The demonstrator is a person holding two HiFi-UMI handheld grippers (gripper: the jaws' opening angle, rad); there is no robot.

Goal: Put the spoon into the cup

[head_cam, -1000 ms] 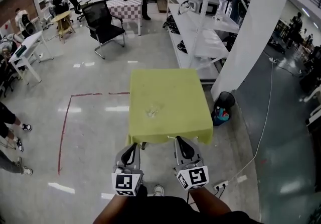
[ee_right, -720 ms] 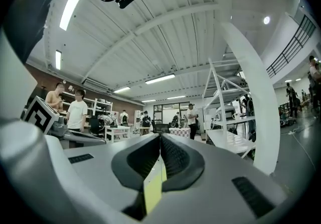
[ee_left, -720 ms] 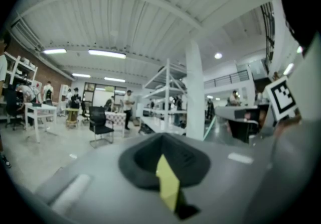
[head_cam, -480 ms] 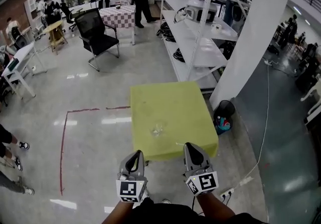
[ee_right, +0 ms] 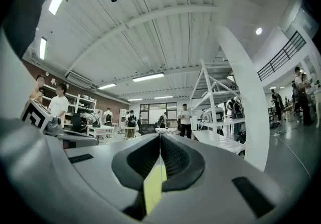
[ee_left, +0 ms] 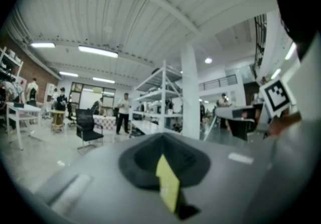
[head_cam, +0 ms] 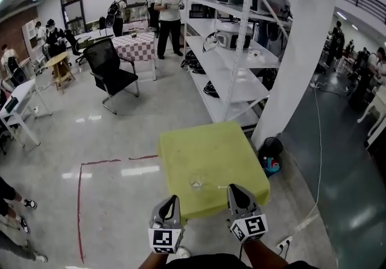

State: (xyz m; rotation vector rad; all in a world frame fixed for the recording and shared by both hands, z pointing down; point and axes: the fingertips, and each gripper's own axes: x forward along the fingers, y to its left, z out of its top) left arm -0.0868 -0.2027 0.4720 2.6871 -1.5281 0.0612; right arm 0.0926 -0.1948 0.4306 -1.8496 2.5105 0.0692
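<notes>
A clear glass cup [head_cam: 196,180] stands near the front edge of a small table with a yellow-green cloth [head_cam: 208,147]. A thin glint just right of the cup may be the spoon [head_cam: 213,187], but it is too small to tell. My left gripper [head_cam: 172,200] and right gripper [head_cam: 234,189] are held side by side just short of the table's front edge, pointing at it. In the left gripper view the left gripper [ee_left: 162,137] is shut with nothing in it. The right gripper [ee_right: 160,138] is likewise shut and bare; only a sliver of yellow shows along each seam.
A white pillar [head_cam: 298,50] and white metal shelving [head_cam: 232,50] stand right of and behind the table. A black bin [head_cam: 272,147] sits by the table's right side. A red floor line [head_cam: 80,201], an office chair [head_cam: 108,72] and several people are farther off on the left.
The head view has tilted up, so the table and cup sit lower in the frame and nearer the grippers. Both grippers have stayed shut and side by side.
</notes>
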